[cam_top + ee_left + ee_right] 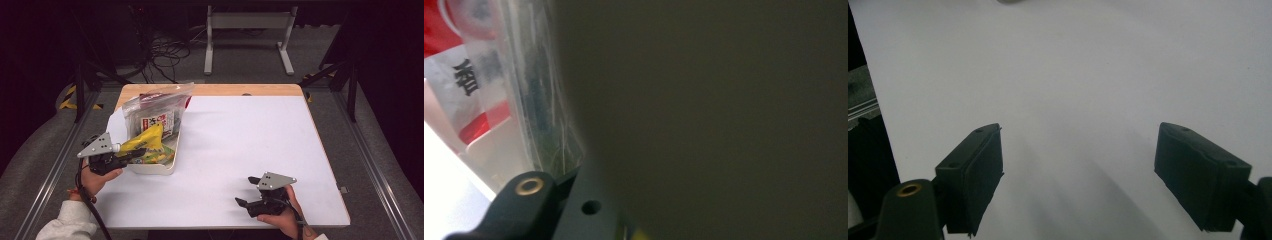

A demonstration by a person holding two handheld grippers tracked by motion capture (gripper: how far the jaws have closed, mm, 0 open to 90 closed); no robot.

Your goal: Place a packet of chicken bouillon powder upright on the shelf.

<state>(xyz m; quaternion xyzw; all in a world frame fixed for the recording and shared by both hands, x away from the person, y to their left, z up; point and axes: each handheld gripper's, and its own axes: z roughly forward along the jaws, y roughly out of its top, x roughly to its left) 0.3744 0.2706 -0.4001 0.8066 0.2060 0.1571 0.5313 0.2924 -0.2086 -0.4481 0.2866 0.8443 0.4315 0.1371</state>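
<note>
The right gripper [248, 191] is held low over the near right part of the white table [240, 140], jaws spread wide with nothing between them. Farther off, at the left, the left gripper [131, 153] is held level by a hand [97, 179] and pointed into the white tray [167, 167], where a yellow packet [145, 142] is pinched between its jaws. Beyond it, a clear bag [155, 112] is propped in the tray. In the left gripper view, much is blocked by a dark blurred surface, and the pads' contact cannot be made out.

Snack packet [146, 141] in tray [167, 167], sealed bag [155, 112] behind.
</note>
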